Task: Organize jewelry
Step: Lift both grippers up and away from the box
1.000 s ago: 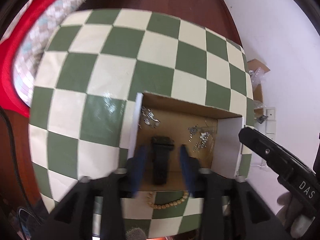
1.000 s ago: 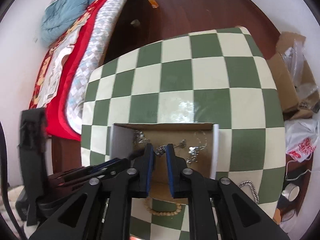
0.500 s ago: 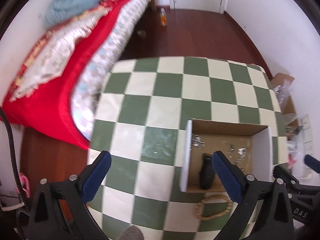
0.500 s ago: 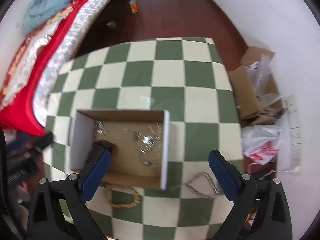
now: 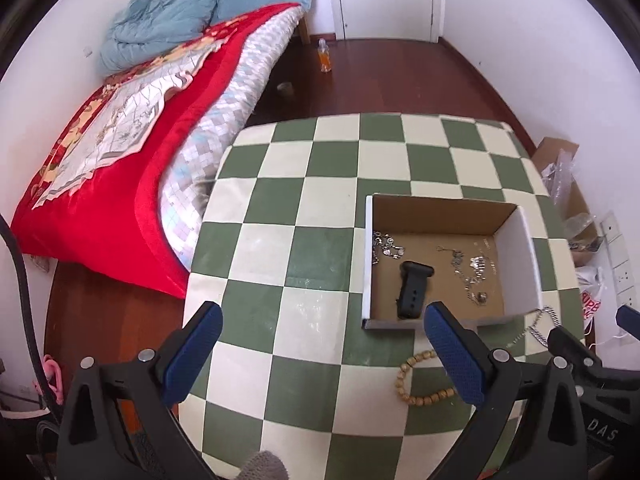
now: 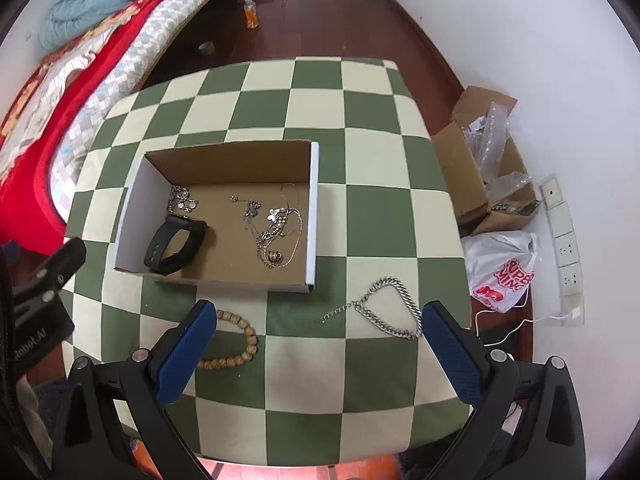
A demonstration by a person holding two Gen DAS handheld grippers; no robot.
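Observation:
An open cardboard box sits on the green-and-cream checked table. Inside lie a black watch band and several tangled silver chains. A wooden bead bracelet and a thick silver chain lie on the table in front of the box. My left gripper is open and empty, held above the table left of the box. My right gripper is open and empty, above the bracelet and chain.
A bed with a red cover stands left of the table. On the floor to the right are a cardboard box with plastic wrap, a white bag and a power strip. A bottle stands on the far floor.
Both grippers opened and pulled up and back from the box. The watch band and a silver chain now lie loose in the box.

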